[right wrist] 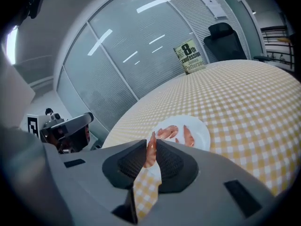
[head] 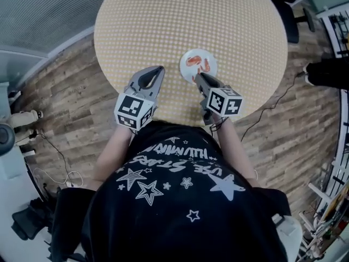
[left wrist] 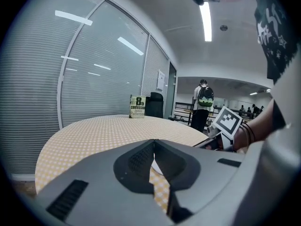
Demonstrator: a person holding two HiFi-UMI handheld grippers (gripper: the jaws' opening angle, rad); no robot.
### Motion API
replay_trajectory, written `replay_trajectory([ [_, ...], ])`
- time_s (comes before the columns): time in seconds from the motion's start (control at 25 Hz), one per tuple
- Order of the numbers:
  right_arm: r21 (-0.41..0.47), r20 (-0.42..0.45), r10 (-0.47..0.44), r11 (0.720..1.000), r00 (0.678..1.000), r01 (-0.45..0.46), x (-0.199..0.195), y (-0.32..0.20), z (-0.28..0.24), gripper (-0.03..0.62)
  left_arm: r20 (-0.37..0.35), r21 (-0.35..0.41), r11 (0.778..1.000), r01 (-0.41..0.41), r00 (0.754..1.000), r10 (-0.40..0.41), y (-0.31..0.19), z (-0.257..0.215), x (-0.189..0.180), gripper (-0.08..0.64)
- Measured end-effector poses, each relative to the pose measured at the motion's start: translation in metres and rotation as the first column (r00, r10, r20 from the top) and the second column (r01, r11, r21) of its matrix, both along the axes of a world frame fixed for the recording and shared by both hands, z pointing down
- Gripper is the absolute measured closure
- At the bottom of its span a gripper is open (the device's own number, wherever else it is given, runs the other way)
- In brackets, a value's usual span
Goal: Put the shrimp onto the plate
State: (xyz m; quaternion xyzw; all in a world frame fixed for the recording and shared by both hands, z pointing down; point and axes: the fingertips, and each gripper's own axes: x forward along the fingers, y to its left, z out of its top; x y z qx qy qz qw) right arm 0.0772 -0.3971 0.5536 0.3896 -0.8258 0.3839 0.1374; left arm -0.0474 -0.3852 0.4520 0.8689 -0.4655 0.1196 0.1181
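A person at the near edge of a round checked table [head: 180, 15] is holding the right gripper [right wrist: 151, 144] at the near rim of a white plate [right wrist: 201, 128]. Its jaws are pinching one shrimp [right wrist: 150, 152] upright between them. Just beyond the jaw tips, two more shrimp [right wrist: 169, 133] are lying on the plate. The left gripper [head: 157, 71] is hovering just left of the plate over bare cloth, its jaws pressed together on nothing. The plate is sitting close to the table's near edge. Beyond the plate the cloth is running open to the far rim, where a book [right wrist: 189, 57] is standing upright, with a black chair [right wrist: 225, 39] behind it. Farther beyond the plate, a person with a backpack [left wrist: 203, 102] is standing.
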Motion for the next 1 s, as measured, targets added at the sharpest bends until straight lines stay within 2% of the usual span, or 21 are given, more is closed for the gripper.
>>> replay_trajectory([
  [0.48, -0.034, -0.18, -0.075, 0.997, 0.981, 0.07, -0.01, -0.011, 0.03, 0.522, 0.025, -0.048, 0.999, 0.022, 0.999, -0.02, -0.006, 0.021, 0.0, 0.552],
  [1.0, -0.023, -0.209, -0.091, 0.996, 0.974, 0.088, -0.015, -0.017, 0.036, 0.522, 0.032, -0.043, 0.998, 0.053, 0.998, -0.052, 0.003, 0.023, -0.01, 0.551],
])
